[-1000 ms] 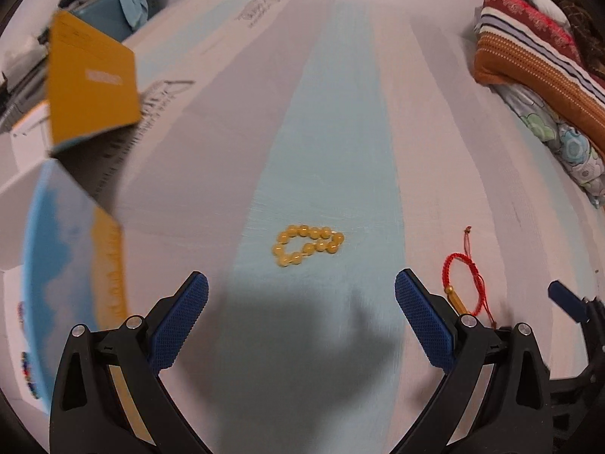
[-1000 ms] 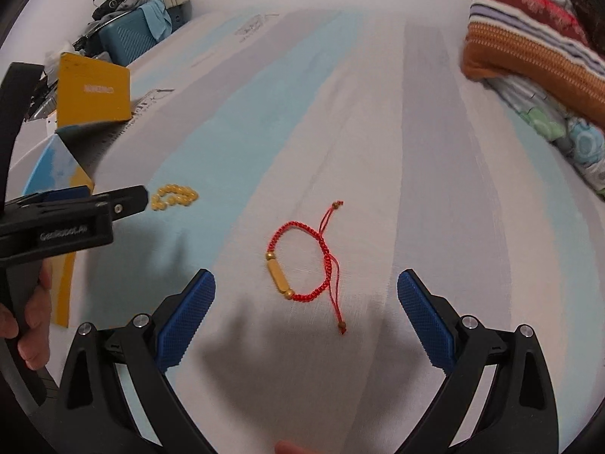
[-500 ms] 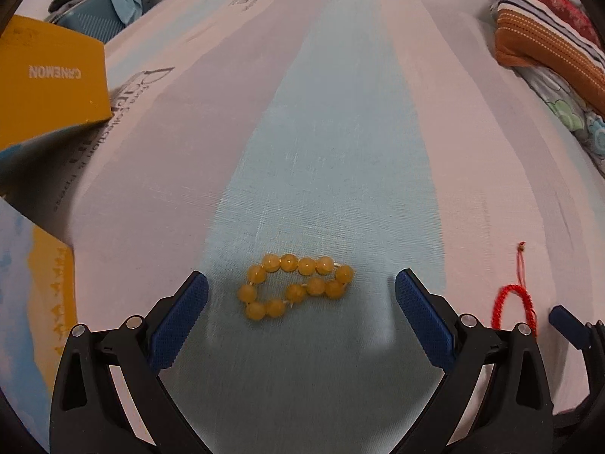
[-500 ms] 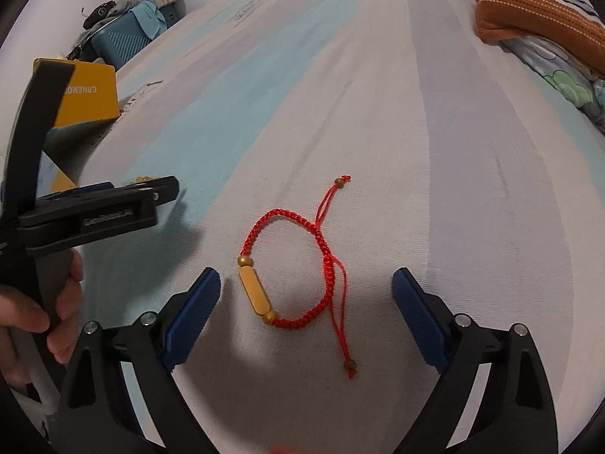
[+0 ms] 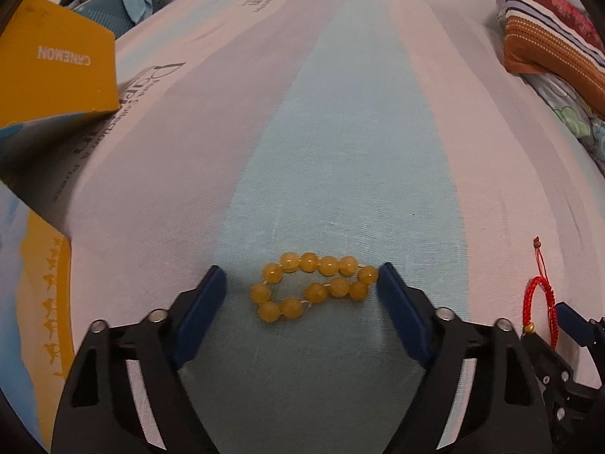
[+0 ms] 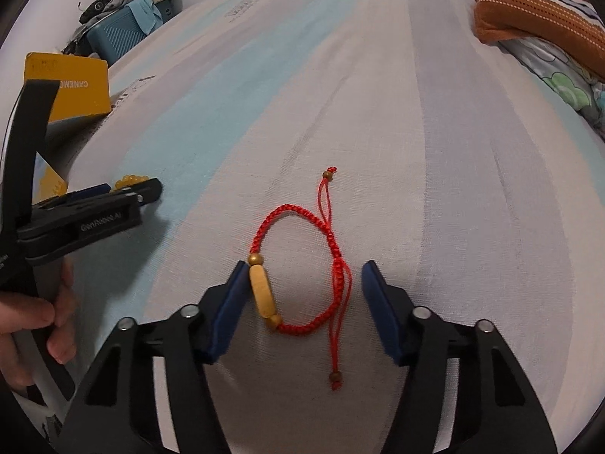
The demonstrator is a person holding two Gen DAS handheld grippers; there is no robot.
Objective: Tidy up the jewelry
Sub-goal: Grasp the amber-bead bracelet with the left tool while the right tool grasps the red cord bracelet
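Here, a yellow bead bracelet [image 5: 314, 289] lies on a striped bedsheet [image 5: 340, 151] between the left gripper's [image 5: 302, 283] partly open jaws, holding nothing. Beside it, a red cord bracelet [image 6: 298, 276] lies between the right gripper's [image 6: 304, 283] partly open jaws.

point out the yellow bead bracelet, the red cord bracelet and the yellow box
bead bracelet [image 5: 314, 290], left wrist view, on a bead of the lower strand.
cord bracelet [image 6: 298, 328], right wrist view, on the braided cord at the bottom of its loop.
yellow box [image 5: 49, 75], left wrist view, on its yellow face.
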